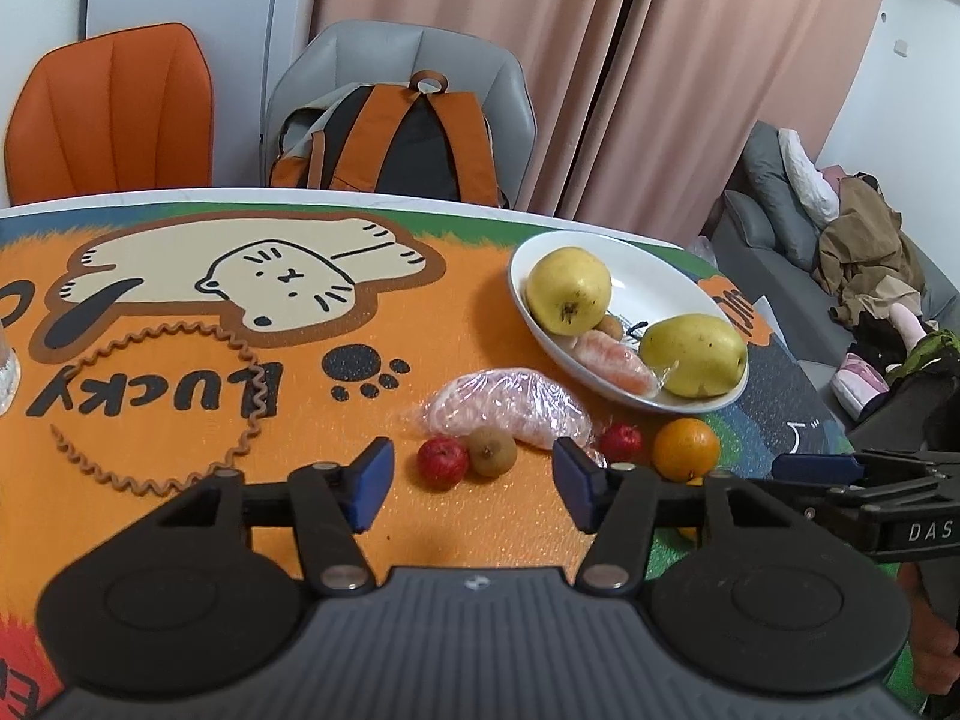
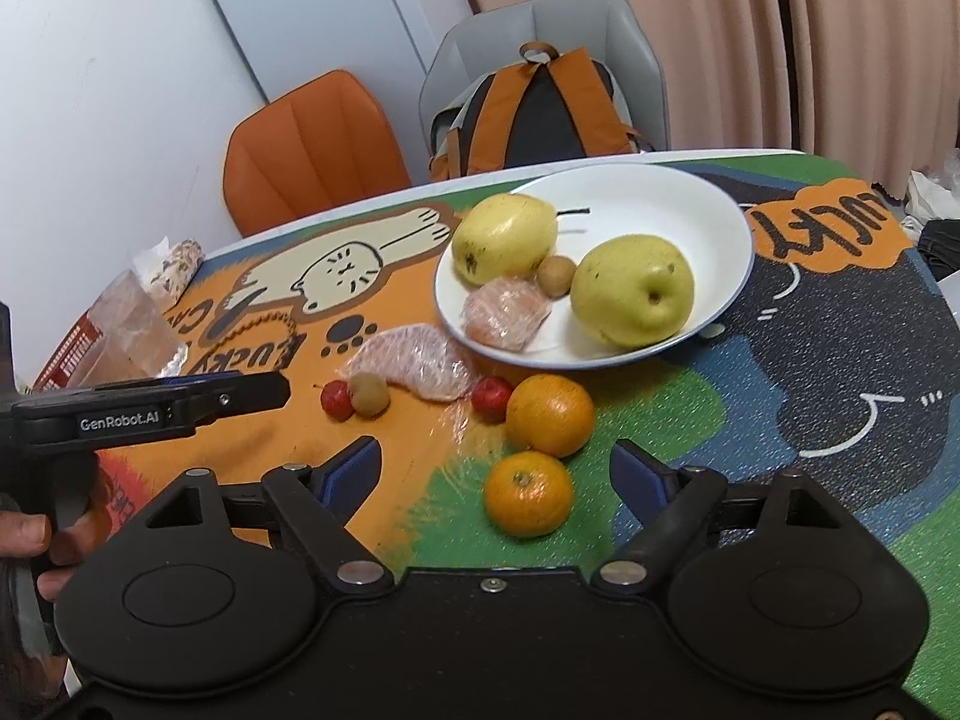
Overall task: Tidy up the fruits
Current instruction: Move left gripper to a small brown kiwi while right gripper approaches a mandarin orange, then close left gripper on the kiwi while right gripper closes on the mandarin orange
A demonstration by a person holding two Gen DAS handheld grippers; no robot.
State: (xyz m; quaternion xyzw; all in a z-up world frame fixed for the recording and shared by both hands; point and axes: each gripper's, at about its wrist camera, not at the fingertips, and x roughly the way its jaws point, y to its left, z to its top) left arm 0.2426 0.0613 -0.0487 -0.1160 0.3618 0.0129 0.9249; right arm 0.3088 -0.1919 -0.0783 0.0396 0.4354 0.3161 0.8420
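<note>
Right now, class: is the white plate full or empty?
Partly full: the white plate holds two yellow pears, a small brown fruit and a wrapped piece.

pears (image 2: 504,238) 2 | oranges (image 2: 549,415) 2 | red fruits (image 2: 336,400) 2 | brown fruits (image 2: 369,394) 2 | wrapped segments (image 2: 414,363) 2 | plate (image 2: 690,204) 1

White plate (image 2: 720,222) with two yellow pears (image 2: 630,291) well beyond right tongs (image 2: 495,474), small orange (image 2: 528,492) between their open jaws, red fruit (image 1: 442,461) ahead of left tongs (image 1: 474,483)
</note>
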